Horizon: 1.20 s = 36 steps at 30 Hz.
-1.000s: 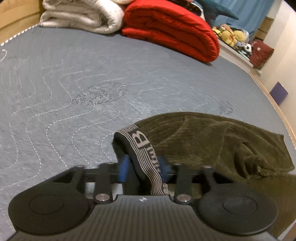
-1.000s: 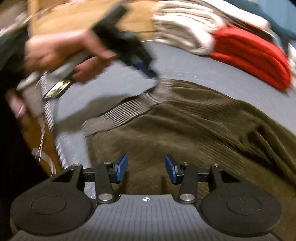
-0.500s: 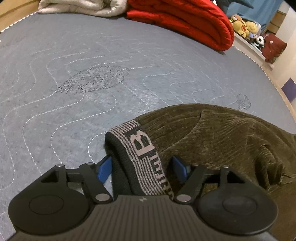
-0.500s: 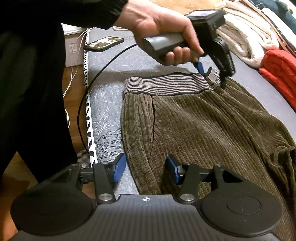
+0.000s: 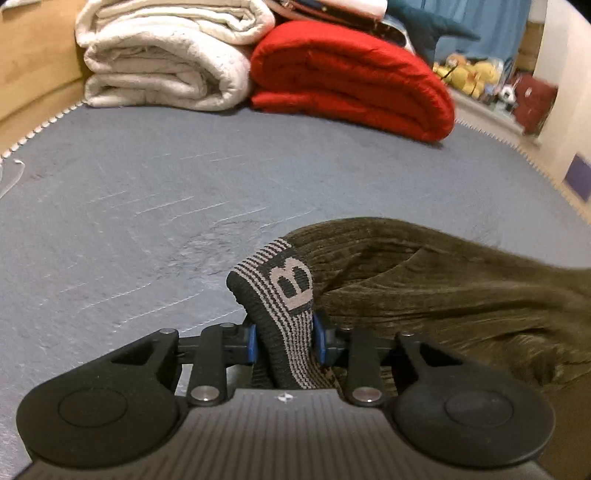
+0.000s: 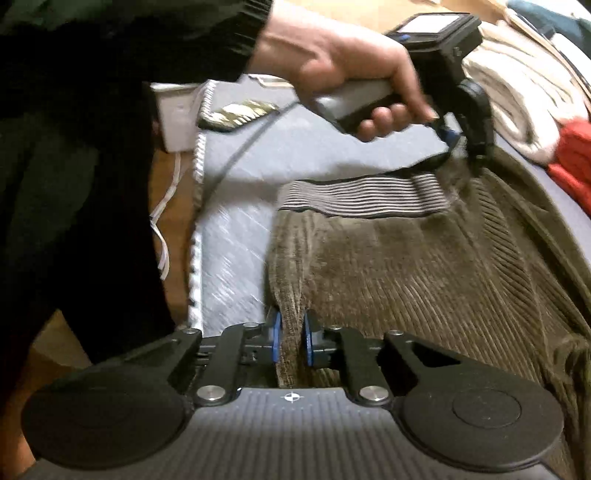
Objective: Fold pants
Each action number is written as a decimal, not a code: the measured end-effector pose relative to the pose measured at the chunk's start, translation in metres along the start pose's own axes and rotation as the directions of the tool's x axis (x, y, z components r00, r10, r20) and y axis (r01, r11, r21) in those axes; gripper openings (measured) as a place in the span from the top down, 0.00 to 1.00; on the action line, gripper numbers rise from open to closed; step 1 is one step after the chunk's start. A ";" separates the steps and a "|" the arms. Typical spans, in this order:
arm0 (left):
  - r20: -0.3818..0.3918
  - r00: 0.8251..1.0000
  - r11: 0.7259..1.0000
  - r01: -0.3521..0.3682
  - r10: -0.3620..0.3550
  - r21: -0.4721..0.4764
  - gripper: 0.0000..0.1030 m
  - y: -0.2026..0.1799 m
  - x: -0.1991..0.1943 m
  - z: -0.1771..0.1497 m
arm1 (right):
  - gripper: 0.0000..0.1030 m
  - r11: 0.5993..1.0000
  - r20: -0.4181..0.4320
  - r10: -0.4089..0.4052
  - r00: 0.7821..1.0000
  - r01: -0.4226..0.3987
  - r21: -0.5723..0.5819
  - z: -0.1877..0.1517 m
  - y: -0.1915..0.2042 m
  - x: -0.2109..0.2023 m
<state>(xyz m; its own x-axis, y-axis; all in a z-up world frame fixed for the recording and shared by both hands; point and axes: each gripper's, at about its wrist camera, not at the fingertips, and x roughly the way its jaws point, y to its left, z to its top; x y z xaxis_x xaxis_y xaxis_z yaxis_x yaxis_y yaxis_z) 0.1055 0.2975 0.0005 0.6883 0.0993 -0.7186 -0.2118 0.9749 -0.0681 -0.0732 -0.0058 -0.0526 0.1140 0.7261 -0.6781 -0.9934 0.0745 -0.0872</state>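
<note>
Your right gripper (image 6: 291, 341) pinches the near side edge of the pants (image 6: 424, 280), which lie on the bed (image 5: 147, 192). Farther off, your left gripper (image 5: 286, 341) clamps the striped waistband (image 5: 284, 291), lifted slightly. Blankets (image 5: 351, 77) sit far behind.

Grey quilted mattress (image 5: 155, 206) w/ wavy stitching, zigzag trim on its edge. At far end: folded white blanket (image 5: 166, 59) just beside folded red blanket (image 5: 351, 77), touching. Dark teal fabric (image 5: 428, 26) behind the red one. Yellow plush toys (image 5: 469, 75) & dark red bag (image 5: 535, 99) on ledge at far right. Wooden bed frame (image 5: 33, 62) at left. Right wrist view: phone (image 6: 236, 114) near mattress corner, blurred; white cable (image 6: 164, 206) hangs over floor.
</note>
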 end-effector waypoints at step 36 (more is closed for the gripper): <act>0.082 0.996 0.995 0.015 -0.023 0.100 0.47 -0.059 0.008 0.020 | 0.33 0.478 -0.157 -0.538 0.828 0.453 0.753 -0.073 -0.153 -0.143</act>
<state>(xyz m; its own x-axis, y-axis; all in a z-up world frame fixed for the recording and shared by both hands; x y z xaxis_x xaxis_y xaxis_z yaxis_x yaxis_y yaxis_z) 0.1373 0.2443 0.0124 0.7476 0.0929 -0.6576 -0.1313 0.9913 -0.0092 0.0637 -0.1712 0.0040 0.6310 0.4541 -0.6290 -0.4324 0.8790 0.2008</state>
